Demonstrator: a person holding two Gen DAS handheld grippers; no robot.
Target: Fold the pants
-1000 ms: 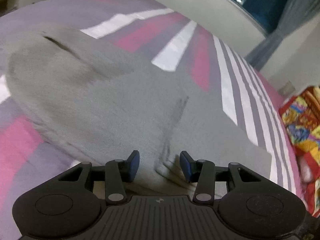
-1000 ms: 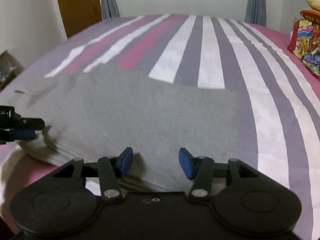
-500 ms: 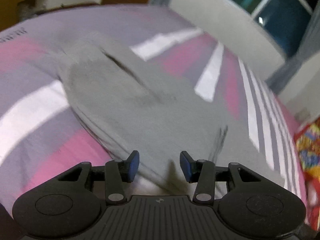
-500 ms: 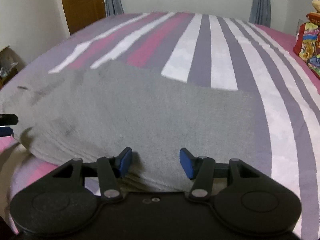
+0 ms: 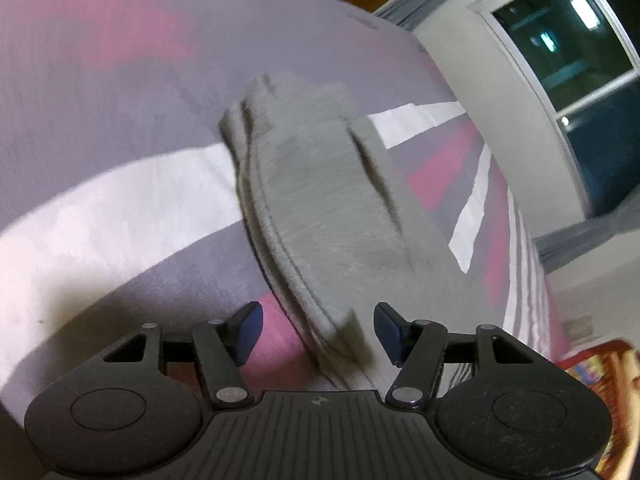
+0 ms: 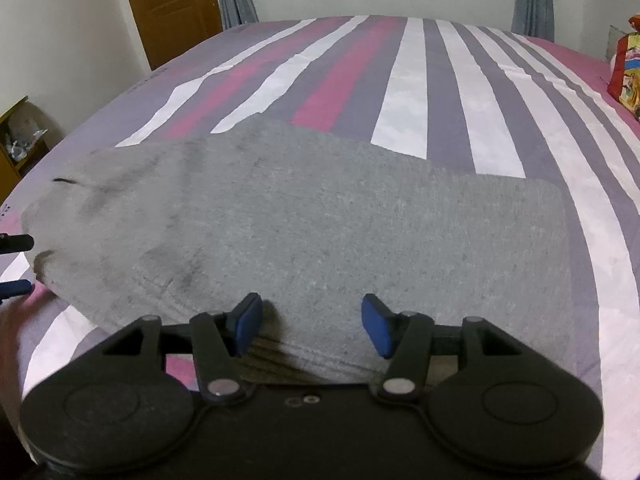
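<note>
Lying limp on the bed [image 6: 404, 80], the soft grey pants [image 6: 320, 220] should fold easily; grip the layered near edge. Left gripper [image 5: 316, 332] and right gripper [image 6: 312, 326] fingers are opening around that edge, clamping nothing.

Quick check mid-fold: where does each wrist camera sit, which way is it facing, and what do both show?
Left wrist: on the left gripper, looking down along the end edge of the grey pants; its jaws are opening, the edge between them.
Right wrist: on the right gripper, looking across the pants up the striped bed; its jaws are opening.
Shared: pants and bed; left fingertips show at the right view's left edge.
</note>
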